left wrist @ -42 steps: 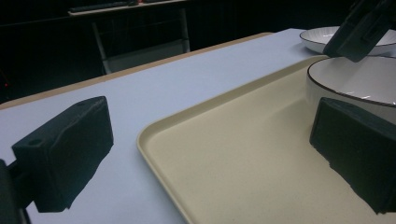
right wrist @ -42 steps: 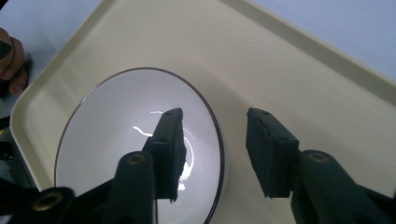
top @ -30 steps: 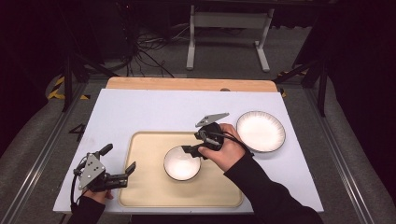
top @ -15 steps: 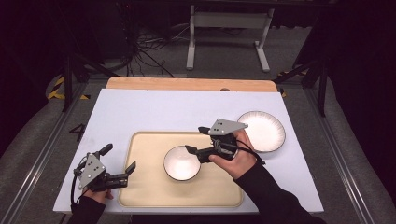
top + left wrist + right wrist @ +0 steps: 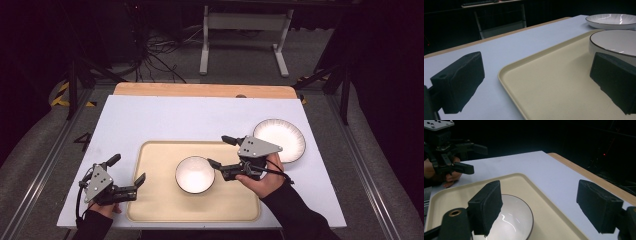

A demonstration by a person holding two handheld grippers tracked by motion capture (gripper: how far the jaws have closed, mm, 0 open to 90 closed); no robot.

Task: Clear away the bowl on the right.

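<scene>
1. Dark room, cables on the floor; a white table [image 5: 150, 120] carries a beige tray [image 5: 155, 200]
2. White bowl [image 5: 195, 174] sits upright on the tray, a plate [image 5: 280, 136] well apart on the bare table
3. Right gripper [image 5: 218, 151] hovers just beside the bowl; its jaws have just been opening, stand wide apart and hold nothing
4. Left gripper [image 5: 127, 170] rests at the tray's left edge, jaws apart, empty
5. Bowl looks glazed, rigid, slippery and breakable; 1 jaw inside the rim, 1 outside seems the safest hold
</scene>
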